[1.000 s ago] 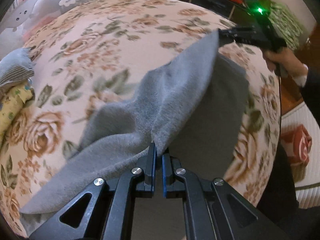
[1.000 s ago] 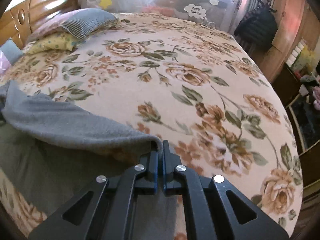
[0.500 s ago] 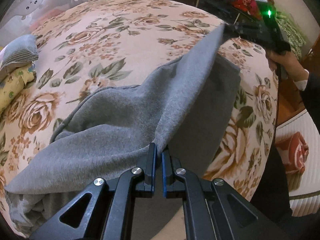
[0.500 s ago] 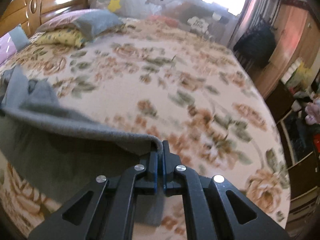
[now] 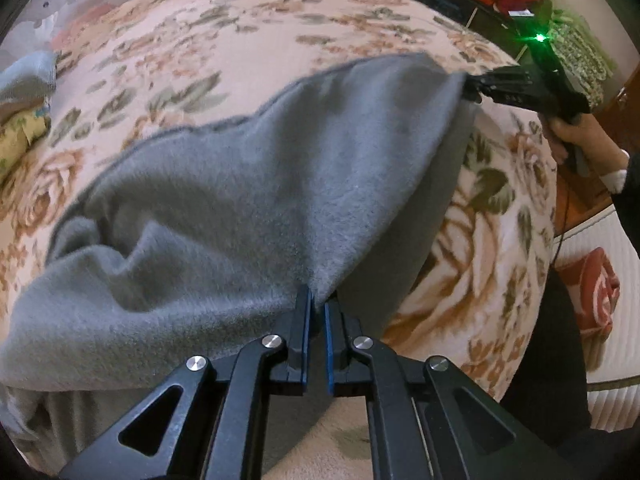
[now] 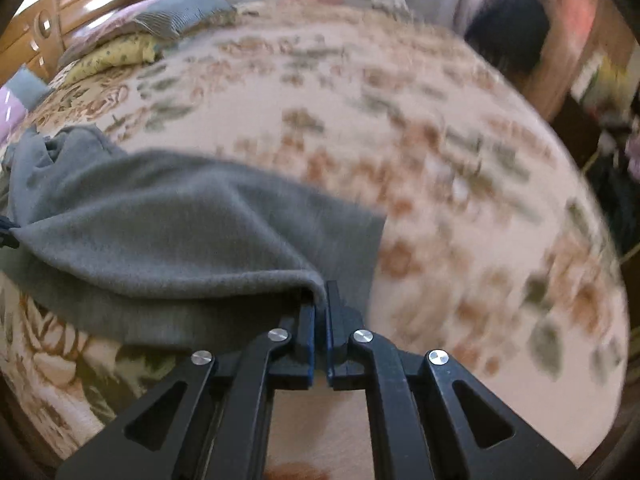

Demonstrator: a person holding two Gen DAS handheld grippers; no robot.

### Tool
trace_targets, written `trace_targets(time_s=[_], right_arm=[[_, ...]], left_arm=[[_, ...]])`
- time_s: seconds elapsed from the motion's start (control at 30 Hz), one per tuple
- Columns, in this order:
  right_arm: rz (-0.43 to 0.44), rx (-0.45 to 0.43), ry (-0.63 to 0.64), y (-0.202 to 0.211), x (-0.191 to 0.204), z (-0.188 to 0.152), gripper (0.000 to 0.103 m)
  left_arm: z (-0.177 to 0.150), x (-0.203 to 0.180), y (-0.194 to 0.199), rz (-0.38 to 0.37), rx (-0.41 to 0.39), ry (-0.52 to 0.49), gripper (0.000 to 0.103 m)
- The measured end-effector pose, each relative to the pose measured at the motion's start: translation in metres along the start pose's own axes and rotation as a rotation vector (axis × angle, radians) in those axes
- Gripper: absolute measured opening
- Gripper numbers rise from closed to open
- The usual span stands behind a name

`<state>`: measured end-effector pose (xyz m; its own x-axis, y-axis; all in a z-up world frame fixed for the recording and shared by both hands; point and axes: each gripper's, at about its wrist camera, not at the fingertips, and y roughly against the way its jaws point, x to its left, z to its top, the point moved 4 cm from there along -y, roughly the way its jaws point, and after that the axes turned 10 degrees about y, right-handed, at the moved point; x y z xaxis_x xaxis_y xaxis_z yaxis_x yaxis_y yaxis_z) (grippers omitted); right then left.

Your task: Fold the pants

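Pants (image 5: 240,200) grey fleece, spread on floral bedspread (image 5: 280,32), near edge lifted between 2 grippers. Left gripper (image 5: 317,308) clamped on 1 corner of fabric, cloth pinched right at fingertips; jaws showing only a thin gap w/ fleece in it. Right gripper (image 6: 319,300) likewise pinched on other corner, hem draped over its left finger. From left wrist view, right gripper (image 5: 474,88) seen far side of cloth, held by person's hand (image 5: 576,136), green LED lit on body.

Step in hand, prob.: carrying lifted edge over & down to lay 1 half on other.

Doing it well:
- Keep both pinches firm until cloth rests flat; grip sits at very tip, so easy to slip.
- Hold edge taut betw. the 2 corners, no sag in middle.
- Lower both ends level & together, so edges line up w/ layer beneath.
- Watch bunched folds at far left end (image 6: 52,148); likely need smoothing after.

Pose: both grippers pointing steeply down toward bed, well apart, 1 at each end of lifted edge. Right wrist view blurred, so fine detail of bedspread beyond unclear.
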<state>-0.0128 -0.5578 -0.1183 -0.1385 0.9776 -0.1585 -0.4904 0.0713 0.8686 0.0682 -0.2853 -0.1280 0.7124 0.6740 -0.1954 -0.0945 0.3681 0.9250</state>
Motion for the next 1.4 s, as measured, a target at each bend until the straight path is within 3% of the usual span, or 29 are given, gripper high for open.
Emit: trace_targets(time_s=[0.07, 0.13, 0.2, 0.23, 0.47, 0.9, 1.07, 1.4], right_arm=[[0.005, 0.022, -0.021, -0.002, 0.006, -0.007, 0.018], [-0.006, -0.005, -0.021, 0.011, 0.015, -0.006, 0.049], [-0.028, -0.053, -0.014, 0.028, 0.025, -0.002, 0.066], [-0.032, -0.079, -0.011, 0.037, 0.031, 0.001, 0.068], [0.08, -0.173, -0.008, 0.061, 0.089, 0.036, 0.068], [0.301, -0.236, 0.175, 0.053, 0.259, 0.119, 0.068], [0.349, -0.259, 0.224, 0.055, 0.303, 0.145, 0.068], [0.407, -0.263, 0.323, 0.049, 0.369, 0.183, 0.068]], left_arm=[[-0.004, 0.008, 0.004, -0.013, -0.003, 0.038, 0.008], [-0.007, 0.011, 0.015, -0.033, -0.022, 0.065, 0.011], [-0.013, 0.019, 0.031, -0.038, -0.053, 0.093, 0.012], [-0.016, 0.023, 0.037, -0.036, -0.067, 0.102, 0.013], [-0.049, 0.072, 0.076, -0.006, -0.139, 0.231, 0.014], [-0.107, 0.204, 0.14, 0.125, -0.235, 0.496, 0.015], [-0.123, 0.239, 0.155, 0.146, -0.261, 0.564, 0.024], [-0.134, 0.288, 0.172, 0.186, -0.304, 0.635, 0.024]])
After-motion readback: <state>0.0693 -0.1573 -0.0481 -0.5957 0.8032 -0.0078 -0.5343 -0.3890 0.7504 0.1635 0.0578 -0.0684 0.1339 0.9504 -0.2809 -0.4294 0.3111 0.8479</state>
